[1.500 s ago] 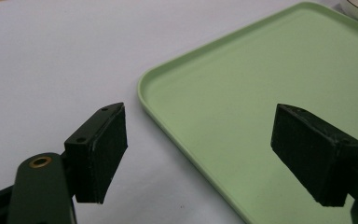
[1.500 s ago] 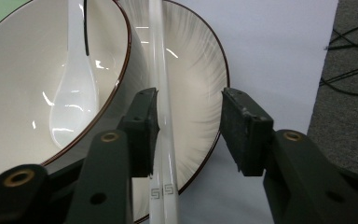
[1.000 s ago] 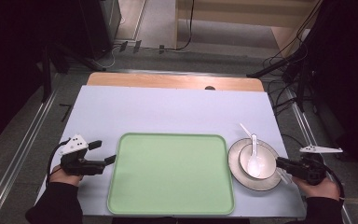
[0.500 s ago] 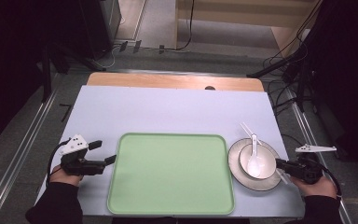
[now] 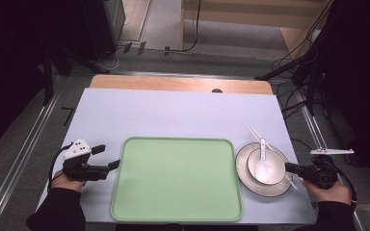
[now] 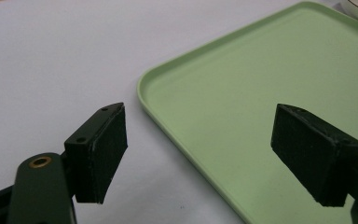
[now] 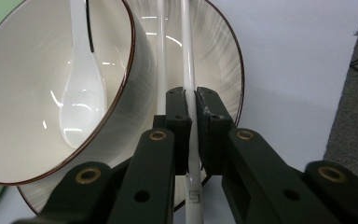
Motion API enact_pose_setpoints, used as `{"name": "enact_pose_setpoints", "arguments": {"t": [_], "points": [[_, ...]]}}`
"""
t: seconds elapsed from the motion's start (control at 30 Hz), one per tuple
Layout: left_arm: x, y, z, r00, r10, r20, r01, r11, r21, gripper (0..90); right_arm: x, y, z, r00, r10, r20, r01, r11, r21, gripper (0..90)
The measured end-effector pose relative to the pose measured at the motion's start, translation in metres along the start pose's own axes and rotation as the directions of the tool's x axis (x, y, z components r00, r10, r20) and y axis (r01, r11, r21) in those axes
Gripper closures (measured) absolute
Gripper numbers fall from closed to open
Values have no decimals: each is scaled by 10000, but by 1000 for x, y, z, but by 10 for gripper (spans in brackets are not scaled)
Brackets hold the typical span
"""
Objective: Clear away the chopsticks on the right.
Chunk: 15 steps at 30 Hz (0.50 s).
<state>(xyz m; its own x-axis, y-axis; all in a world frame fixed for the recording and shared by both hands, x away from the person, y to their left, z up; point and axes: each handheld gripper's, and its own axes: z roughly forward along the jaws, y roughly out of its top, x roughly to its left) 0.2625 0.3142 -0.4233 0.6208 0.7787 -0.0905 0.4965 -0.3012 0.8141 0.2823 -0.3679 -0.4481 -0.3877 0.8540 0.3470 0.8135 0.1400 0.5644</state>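
Observation:
A white bowl (image 5: 268, 177) with a white spoon (image 5: 262, 163) in it stands on a grey plate (image 5: 243, 179) right of the green tray (image 5: 176, 179). Two white chopsticks (image 5: 256, 134) lie across the plate's right side. My right gripper (image 5: 289, 167) points left at the plate's right rim. In the right gripper view its jaws have just been closing, and the gripper (image 7: 191, 93) is shut on one chopstick (image 7: 186, 46), beside the bowl (image 7: 28, 93) and spoon (image 7: 81, 93). My left gripper (image 5: 107, 157) stands open at the tray's left edge (image 6: 168, 121), its pads (image 6: 102, 154) touching nothing.
The tray lies bare at the front middle of the pale blue table top (image 5: 173, 115). A wooden strip (image 5: 173, 84) runs along the far edge. Cables and dark stands lie on the floor beyond and to the right.

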Motion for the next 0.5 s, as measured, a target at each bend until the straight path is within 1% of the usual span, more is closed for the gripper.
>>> {"name": "enact_pose_setpoints", "arguments": {"t": [0.1,0.3,0.47,0.5], "points": [[0,0,0,10000,6,2,-6,10000,-10,184,-1,0,-3,9999,165,-18,-165,9998,-90,852],[0,0,0,10000,1,0,-1,10000,4,184,-5,0,-12,9987,495,-132,-501,9973,-537,852],[1,0,-1,10000,-21,52,21,10000,-70,184,-5,2,-18,9970,732,-254,-748,9949,-670,852],[1,0,-1,10000,-29,51,30,9999,-100,184,-4,3,-20,9970,752,-198,-764,9945,-720,852]]}}
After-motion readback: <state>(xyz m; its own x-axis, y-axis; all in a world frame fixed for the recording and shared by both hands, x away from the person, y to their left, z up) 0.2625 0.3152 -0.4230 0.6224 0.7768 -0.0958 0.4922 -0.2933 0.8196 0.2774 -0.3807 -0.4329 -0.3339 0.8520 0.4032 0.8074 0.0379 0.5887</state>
